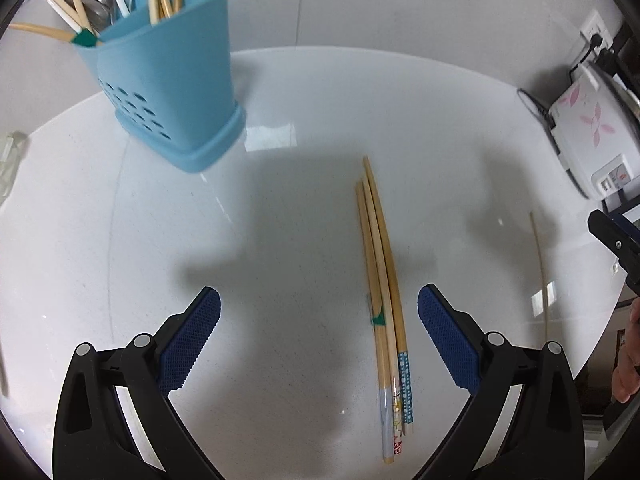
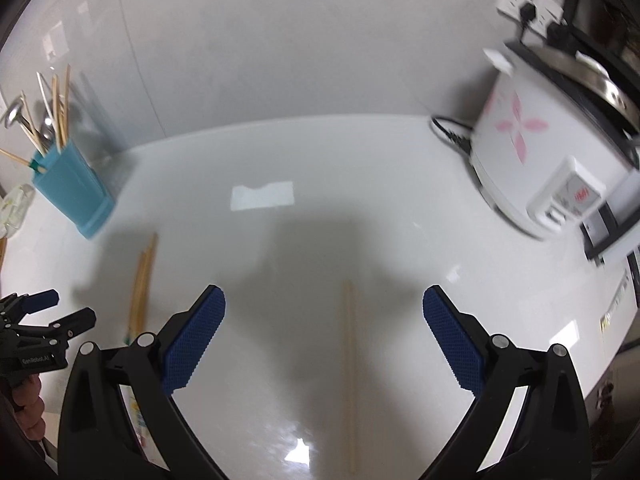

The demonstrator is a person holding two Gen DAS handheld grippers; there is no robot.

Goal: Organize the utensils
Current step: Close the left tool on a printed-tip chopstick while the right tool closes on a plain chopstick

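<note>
Blue ribbed pads stand wide apart on both tongs, and neither holds anything. The left gripper (image 1: 319, 334) hangs over the white counter (image 1: 280, 220) with a bundle of three chopsticks (image 1: 382, 300) lying lengthwise between its fingers, nearer the right pad. The right gripper (image 2: 324, 336) likewise straddles a single chopstick (image 2: 349, 376) lying flat and alone, to the right of the bundle.

The blue holder (image 1: 168, 80), already bristling with chopsticks and spoons, stands upright near the wall, beyond the bundle and to its left; the single stick lies farther from the holder than the bundle does. A rice cooker (image 2: 540, 160) sits well away from the holder, at the counter's far right.

The step in hand looks like the pick-up: loose sticks remain on the counter, and both tongs are lined up over them. Next, I judge, each must come down square and close across the thin sticks near mid-length, low enough to catch them off the slick surface, then carry them to the holder.
</note>
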